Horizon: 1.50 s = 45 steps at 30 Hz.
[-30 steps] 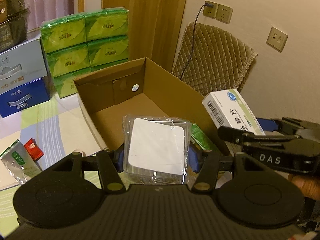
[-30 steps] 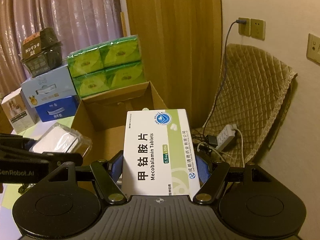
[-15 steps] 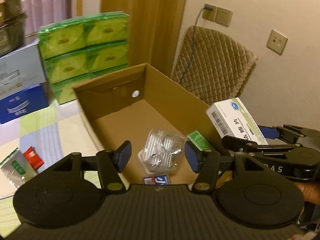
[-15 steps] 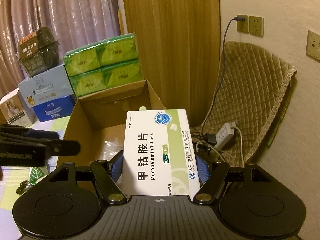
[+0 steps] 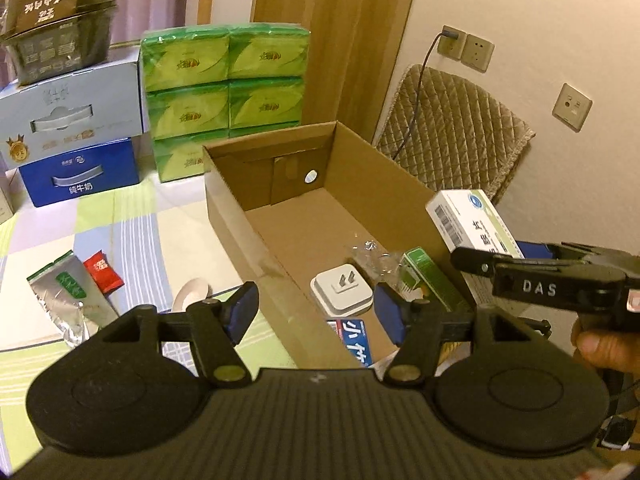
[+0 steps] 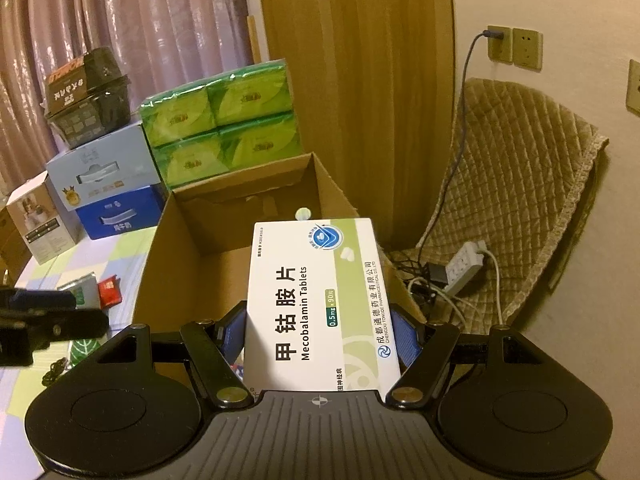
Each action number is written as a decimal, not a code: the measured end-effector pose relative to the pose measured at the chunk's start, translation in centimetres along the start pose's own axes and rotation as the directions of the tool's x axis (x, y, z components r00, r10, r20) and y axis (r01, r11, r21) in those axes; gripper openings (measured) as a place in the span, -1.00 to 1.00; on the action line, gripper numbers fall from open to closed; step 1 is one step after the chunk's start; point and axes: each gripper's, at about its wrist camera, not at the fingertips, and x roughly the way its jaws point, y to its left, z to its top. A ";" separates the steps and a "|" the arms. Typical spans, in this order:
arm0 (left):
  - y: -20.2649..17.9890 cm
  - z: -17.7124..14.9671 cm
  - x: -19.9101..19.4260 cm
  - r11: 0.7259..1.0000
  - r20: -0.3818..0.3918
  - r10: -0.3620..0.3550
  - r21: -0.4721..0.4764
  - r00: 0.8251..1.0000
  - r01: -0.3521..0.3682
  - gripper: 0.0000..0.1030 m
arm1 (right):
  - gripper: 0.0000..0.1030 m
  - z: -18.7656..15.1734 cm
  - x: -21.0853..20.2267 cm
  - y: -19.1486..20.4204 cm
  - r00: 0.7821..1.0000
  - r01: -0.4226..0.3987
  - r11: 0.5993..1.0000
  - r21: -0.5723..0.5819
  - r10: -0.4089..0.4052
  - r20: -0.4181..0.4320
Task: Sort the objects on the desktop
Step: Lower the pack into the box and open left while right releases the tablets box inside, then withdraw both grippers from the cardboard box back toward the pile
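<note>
An open cardboard box [image 5: 240,216] stands on the table, also seen ahead in the right wrist view as the cardboard box [image 6: 160,264]. On its floor lie a white plug adapter [image 5: 342,290], a crumpled clear wrapper [image 5: 370,258], a green carton [image 5: 426,278] and a blue-and-white packet [image 5: 354,340]. My left gripper [image 5: 316,310] hangs open and empty over the box's near end. My right gripper [image 6: 320,332] is shut on a white and green medicine box [image 6: 320,304], held above the box's right wall; in the left wrist view that medicine box [image 5: 468,216] shows at the right.
On the checked cloth left of the box lie a silver-green sachet [image 5: 66,292], a red sachet [image 5: 102,272] and a small pale dish [image 5: 192,294]. Green tissue packs [image 5: 224,80] and stacked cartons [image 5: 72,120] stand behind. A quilted chair [image 6: 516,200] with a power strip [image 6: 466,266] is right.
My left gripper opened and let go of the wrapped white adapter, which dropped into the box. The gripper then shifted left and back. The right gripper kept the medicine box steady.
</note>
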 end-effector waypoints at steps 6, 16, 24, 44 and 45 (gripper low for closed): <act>0.3 -0.5 -0.3 1.000 -0.002 0.001 -0.007 1.000 -0.001 0.16 | 0.34 0.9 0.9 0.8 0.998 -0.047 0.999 0.015 0.047 0.032; 1.5 -2.1 -1.5 0.999 -0.011 0.017 -0.036 1.000 -0.017 0.18 | 0.49 -0.1 0.0 -0.4 0.998 -0.056 0.994 0.090 0.054 0.019; 1.2 -3.5 -3.2 0.998 -0.017 0.038 -0.041 0.999 -0.039 0.31 | 0.57 -2.7 -2.7 0.1 0.998 -0.059 0.994 0.095 0.059 0.000; 3.4 -9.5 -10.6 0.989 -0.023 0.141 -0.047 0.990 -0.142 0.94 | 0.96 -5.9 -8.5 6.6 0.992 -0.124 0.992 0.012 0.124 -0.005; 3.8 -10.0 -11.1 0.987 -0.026 0.153 -0.052 0.988 -0.154 0.94 | 0.96 -6.0 -8.6 7.1 0.991 -0.130 0.992 0.003 0.130 -0.008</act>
